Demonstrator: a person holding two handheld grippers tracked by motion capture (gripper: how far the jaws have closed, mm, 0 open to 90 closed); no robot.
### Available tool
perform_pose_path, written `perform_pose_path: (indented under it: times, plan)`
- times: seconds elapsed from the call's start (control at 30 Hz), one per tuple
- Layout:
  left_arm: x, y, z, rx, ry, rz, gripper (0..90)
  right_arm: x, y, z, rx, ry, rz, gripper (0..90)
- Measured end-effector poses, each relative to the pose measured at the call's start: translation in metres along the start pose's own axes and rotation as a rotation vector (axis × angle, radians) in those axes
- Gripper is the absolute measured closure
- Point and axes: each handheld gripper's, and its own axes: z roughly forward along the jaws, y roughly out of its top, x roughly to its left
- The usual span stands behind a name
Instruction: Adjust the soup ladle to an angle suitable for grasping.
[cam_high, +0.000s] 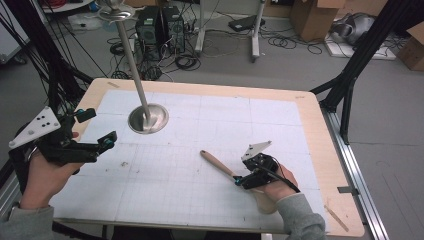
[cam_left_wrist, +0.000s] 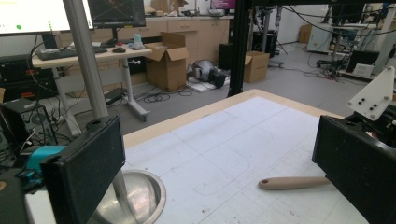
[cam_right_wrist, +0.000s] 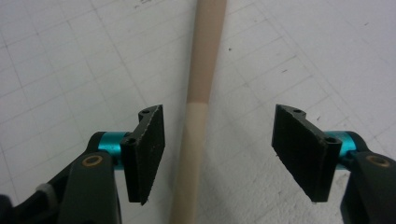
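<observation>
From the high view, the right gripper (cam_high: 244, 180) is covering the near end of a wooden spatula (cam_high: 218, 163) lying on the tabletop (cam_high: 210, 95); the left gripper (cam_high: 97, 129) is hovering wide open at the left edge. In the left gripper view, its right jaw is hiding the spatula's blade end, while a steel dish (cam_left_wrist: 144, 191) is holding only a pole's (cam_left_wrist: 88, 70) foot. In the right gripper view, the jaws are standing apart, straddling the handle without touching it.

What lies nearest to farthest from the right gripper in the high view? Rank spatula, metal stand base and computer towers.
From the right gripper:
1. Wooden spatula, directly beneath the open jaws.
2. Metal stand base, table's left.
3. Computer towers, floor beyond the table.
</observation>
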Motion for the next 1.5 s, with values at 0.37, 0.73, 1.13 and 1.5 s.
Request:
perform_pose_path:
  times: [0.37, 0.73, 1.13, 1.5]
  plan:
    - [0.001, 0.000, -0.002, -0.001, 0.004, -0.001, 2.9, 0.004, 0.002, 0.011, 0.096, 0.020, -0.038, 44.9]
    - [0.000, 0.000, -0.002, -0.001, 0.005, 0.000, 2.9, 0.006, 0.003, 0.016, 0.162, 0.025, -0.045, 55.7]
    - [0.001, 0.001, -0.004, -0.003, 0.009, 0.000, 2.9, 0.009, 0.004, 0.019, 0.212, 0.048, -0.044, 71.9]
    - [0.000, 0.002, -0.006, -0.007, 0.008, 0.002, 2.9, 0.012, 0.005, 0.018, 0.223, 0.007, -0.020, 78.4]
